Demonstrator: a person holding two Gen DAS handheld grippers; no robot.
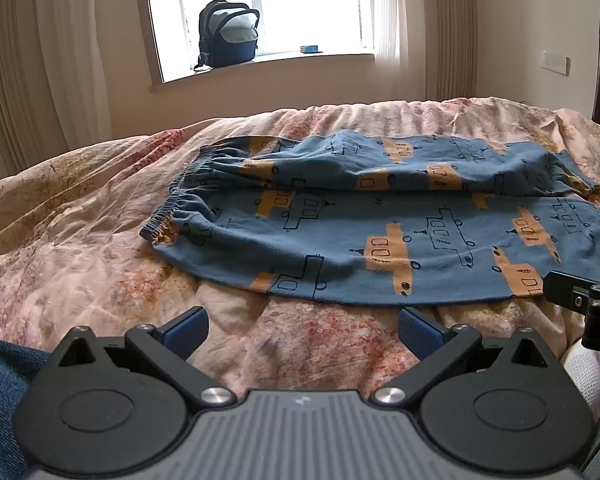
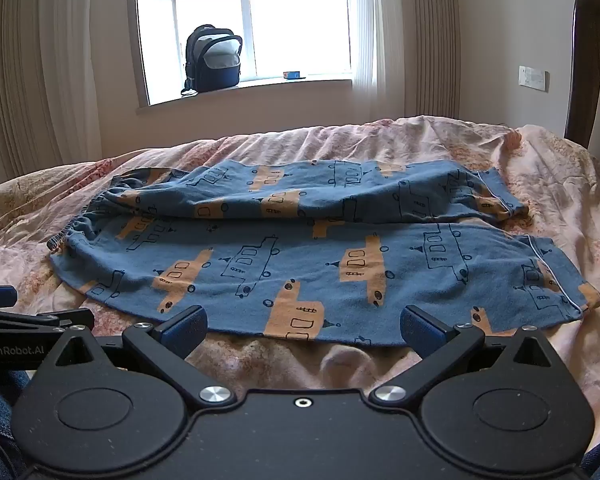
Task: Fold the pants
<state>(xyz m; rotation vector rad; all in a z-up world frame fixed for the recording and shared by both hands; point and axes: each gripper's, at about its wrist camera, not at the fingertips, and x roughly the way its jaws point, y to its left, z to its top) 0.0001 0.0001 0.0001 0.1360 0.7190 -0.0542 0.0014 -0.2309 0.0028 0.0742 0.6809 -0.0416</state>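
Blue pants [image 1: 380,216] with orange and outlined vehicle prints lie spread flat on the bed, waistband [image 1: 180,192] to the left, leg hems to the right. The far leg is rumpled along the middle. They also show in the right wrist view [image 2: 320,252]. My left gripper [image 1: 302,330] is open and empty, hovering just short of the near edge of the pants. My right gripper [image 2: 304,330] is open and empty at the near edge, further toward the hems [image 2: 556,280]. Part of the right gripper [image 1: 580,300] shows at the right of the left wrist view.
A pink floral bedspread [image 1: 80,240] covers the bed, wrinkled. A dark backpack [image 1: 228,34] and a small blue box [image 1: 310,49] sit on the windowsill beyond. Curtains hang on both sides. A dark headboard [image 2: 588,72] stands at the right. The left gripper's side [image 2: 28,320] shows at left.
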